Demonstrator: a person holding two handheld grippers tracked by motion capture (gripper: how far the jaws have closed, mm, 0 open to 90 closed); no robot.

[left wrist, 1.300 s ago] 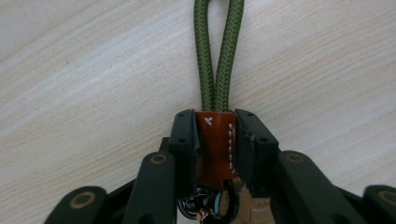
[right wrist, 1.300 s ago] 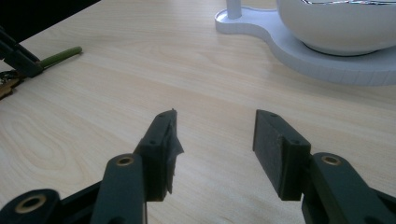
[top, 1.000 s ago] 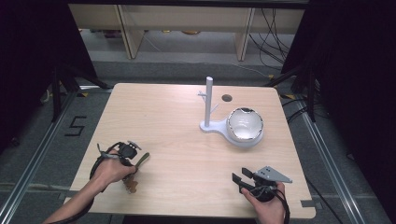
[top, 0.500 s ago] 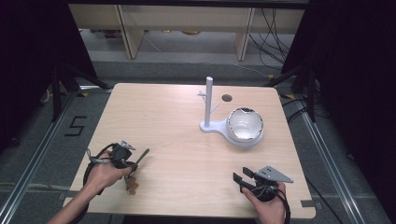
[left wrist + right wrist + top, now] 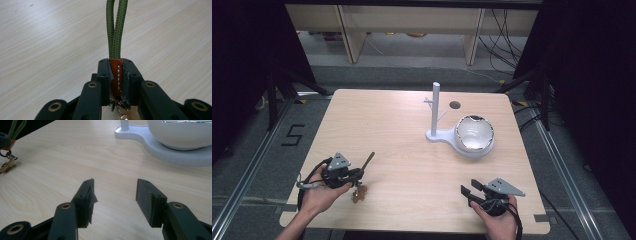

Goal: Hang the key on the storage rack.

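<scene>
A key strap with a green cord loop (image 5: pixel 115 27), a stitched brown leather tab (image 5: pixel 117 75) and a metal clasp (image 5: pixel 122 105) is held near the table's front left. My left gripper (image 5: pixel 115 72) is shut on the leather tab, and the cord loop sticks out past the jaws. In the high view the left gripper (image 5: pixel 354 173) points right, the cord (image 5: pixel 368 160) slants up and right, and a brown tag (image 5: pixel 358 194) hangs below, close to the tabletop. My right gripper (image 5: pixel 469 192) rests at the front right, open (image 5: pixel 115 195), with nothing between its jaws.
A white stand (image 5: pixel 435 107) with a post and small pegs rises right of centre, its base joined to a white bowl (image 5: pixel 474 134). A round hole (image 5: pixel 455 105) lies behind them. From the right gripper view the bowl (image 5: pixel 180 132) sits ahead to the right.
My left hand has shifted a little and lifted slightly with the key strap in its grip; the cord now slants more upward. The right hand has stayed where it was.
</scene>
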